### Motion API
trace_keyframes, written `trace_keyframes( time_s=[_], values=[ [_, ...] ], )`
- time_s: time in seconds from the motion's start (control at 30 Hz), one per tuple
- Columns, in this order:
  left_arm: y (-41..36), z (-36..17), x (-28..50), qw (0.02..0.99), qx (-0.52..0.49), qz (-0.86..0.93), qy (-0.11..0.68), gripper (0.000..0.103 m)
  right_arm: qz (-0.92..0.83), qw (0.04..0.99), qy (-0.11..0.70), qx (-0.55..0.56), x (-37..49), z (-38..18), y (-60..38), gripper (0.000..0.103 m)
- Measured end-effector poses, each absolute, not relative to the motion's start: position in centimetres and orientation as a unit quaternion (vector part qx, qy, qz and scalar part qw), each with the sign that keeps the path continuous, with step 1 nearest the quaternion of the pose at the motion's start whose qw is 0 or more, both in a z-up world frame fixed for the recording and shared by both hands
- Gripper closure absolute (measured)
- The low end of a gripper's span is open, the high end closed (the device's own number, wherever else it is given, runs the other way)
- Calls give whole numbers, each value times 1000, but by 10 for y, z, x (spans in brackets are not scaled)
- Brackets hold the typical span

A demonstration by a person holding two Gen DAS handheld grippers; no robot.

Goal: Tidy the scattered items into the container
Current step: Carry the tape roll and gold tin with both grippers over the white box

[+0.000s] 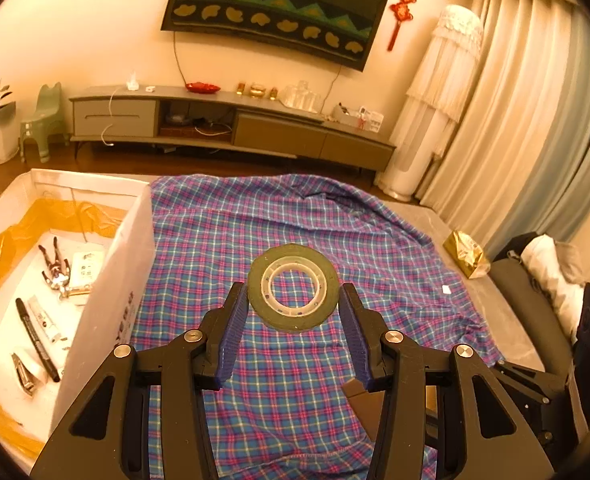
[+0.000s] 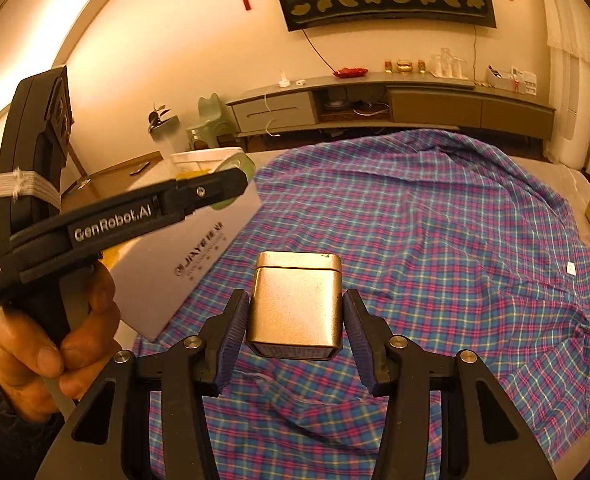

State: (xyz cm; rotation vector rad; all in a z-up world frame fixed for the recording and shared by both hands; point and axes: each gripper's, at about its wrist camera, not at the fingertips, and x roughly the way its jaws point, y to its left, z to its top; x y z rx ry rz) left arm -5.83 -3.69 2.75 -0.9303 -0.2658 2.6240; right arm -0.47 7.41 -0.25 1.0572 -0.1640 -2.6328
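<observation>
Container point(image 1: 107, 280) left of both loads; left tool point(image 1: 293, 300) clamping tape roll point(image 1: 293, 286) nearer, right tool point(image 2: 295, 312) clamping tin point(image 2: 295, 304).

The box point(image 1: 107, 280) stands on the cloth's point(image 1: 295, 216) left edge.

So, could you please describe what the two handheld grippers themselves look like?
Both grippers, left gripper and right gripper, have black linkage arms with silver pivot pins and ribbed blue pads. The left one bears white "GenRobot.AI" lettering and a white elastic band.
</observation>
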Motion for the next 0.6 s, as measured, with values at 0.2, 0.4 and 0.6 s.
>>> trace_keyframes(
  time_s=[0.2,0.4,0.6],
  values=[
    [-56,37,-46,171,-312,928,-110,55,-919,163,-46,357,-1,12,53,53],
    [-77,46,-36,168,-296,931,-134,55,-921,175,-34,347,2,26,35,53],
    [-102,47,-26,155,-287,932,-158,55,-922,188,-26,339,0,39,17,53]
  ],
)
